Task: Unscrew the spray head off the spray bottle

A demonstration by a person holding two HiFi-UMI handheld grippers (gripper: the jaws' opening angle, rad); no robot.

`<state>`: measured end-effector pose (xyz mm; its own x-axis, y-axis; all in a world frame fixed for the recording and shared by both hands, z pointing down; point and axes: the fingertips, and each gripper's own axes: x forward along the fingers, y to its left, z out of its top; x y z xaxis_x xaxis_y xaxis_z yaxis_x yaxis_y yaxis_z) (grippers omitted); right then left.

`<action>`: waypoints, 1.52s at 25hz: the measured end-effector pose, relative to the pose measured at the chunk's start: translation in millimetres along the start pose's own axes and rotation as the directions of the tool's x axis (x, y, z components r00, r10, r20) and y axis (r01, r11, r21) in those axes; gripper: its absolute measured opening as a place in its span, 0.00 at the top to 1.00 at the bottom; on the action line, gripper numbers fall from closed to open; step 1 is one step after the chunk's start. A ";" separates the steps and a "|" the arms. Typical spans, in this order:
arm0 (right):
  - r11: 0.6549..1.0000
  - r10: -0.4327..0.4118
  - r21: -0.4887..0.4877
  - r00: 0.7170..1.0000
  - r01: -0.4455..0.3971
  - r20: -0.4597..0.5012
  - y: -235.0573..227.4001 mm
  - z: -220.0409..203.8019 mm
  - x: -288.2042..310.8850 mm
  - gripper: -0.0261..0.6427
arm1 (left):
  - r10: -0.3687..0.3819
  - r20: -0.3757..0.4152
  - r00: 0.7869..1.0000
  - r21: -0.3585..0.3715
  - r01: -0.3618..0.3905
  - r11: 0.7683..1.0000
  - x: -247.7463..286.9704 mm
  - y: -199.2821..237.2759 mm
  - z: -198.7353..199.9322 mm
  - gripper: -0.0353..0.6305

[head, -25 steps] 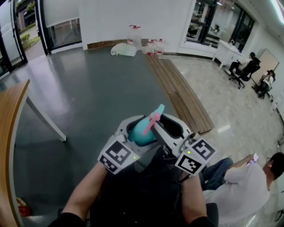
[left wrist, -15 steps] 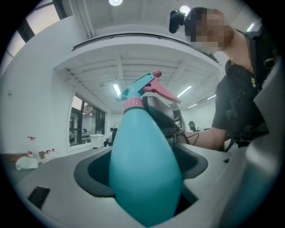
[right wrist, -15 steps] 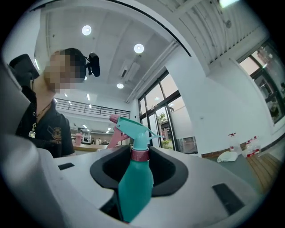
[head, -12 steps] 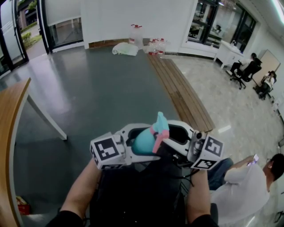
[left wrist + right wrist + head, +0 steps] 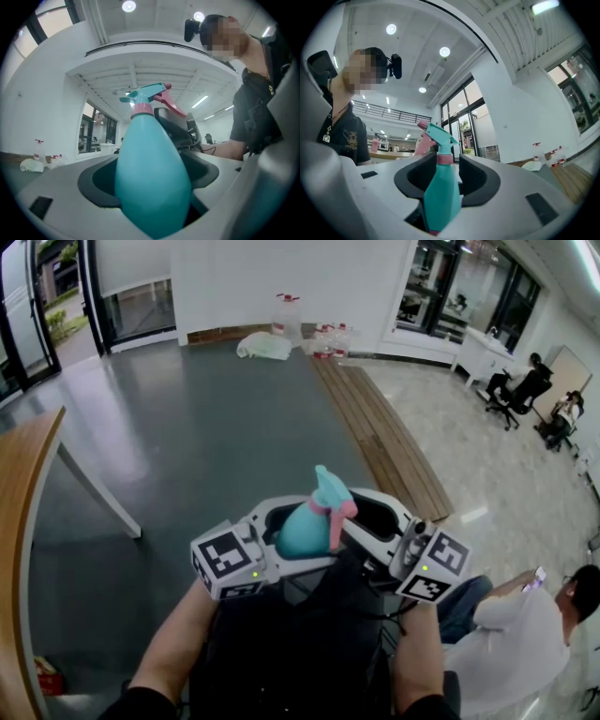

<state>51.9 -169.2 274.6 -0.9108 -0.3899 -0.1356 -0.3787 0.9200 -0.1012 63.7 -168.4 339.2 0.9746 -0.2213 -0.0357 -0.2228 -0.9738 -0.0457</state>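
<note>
Now my left tool (image 5: pixel 286 540) pinches the spray bottle (image 5: pixel 152 173) while my right tool (image 5: pixel 443 165) has just been opening, loose around the spray head (image 5: pixel 440 135), so a weak regrip could slip.

Teal spray bottle (image 5: pixel 300 531) upright, teal-pink spray head (image 5: pixel 330 495) attached

no readable text, labels, brands or numbers in any view

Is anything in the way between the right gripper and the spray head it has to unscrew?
Nothing visible. The right gripper, whose jaws have just been opening, flanks the pink collar under the spray head, with nothing else between; the left gripper clamps the spray bottle.
</note>
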 end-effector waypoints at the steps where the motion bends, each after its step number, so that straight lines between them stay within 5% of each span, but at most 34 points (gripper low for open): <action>1: 1.000 -0.022 0.001 1.000 0.022 0.003 -3.9 0.8 -1.7 0.74 | 0.027 0.008 1.000 -0.010 -0.026 1.000 -0.9 4.2 1.4 0.33; 6: 0.989 -0.148 -0.012 0.989 0.149 0.020 -19.0 9.3 -11.5 0.74 | 0.213 0.019 0.977 0.016 -0.213 0.977 -7.2 34.8 4.0 0.33; 11: 0.981 -0.189 -0.033 0.980 0.192 0.066 -5.6 30.5 -9.2 0.86 | 0.420 -0.033 0.907 0.017 -0.420 0.908 -15.1 66.9 -4.9 0.33; 18: 0.986 -0.148 -0.092 0.985 0.140 -0.084 25.2 10.4 29.8 0.88 | 0.455 -0.043 0.889 0.034 -0.454 0.890 -14.8 66.9 -8.1 0.33; 26: 0.929 -0.351 -0.178 0.926 0.324 -0.143 7.9 4.2 35.4 0.83 | 0.523 -0.008 0.852 0.074 -0.521 0.850 -16.3 64.1 7.8 0.33; 38: 0.910 -0.407 -0.133 0.905 0.392 -0.122 -12.4 3.1 41.0 0.76 | 0.506 -0.016 0.862 0.114 -0.501 0.858 -7.4 54.9 3.6 0.33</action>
<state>19.8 -196.6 267.3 -0.6901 -0.7227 0.0383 -0.7236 0.6901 -0.0144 44.1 -220.1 333.4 0.7281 -0.6844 -0.0377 -0.6823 -0.7184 -0.1354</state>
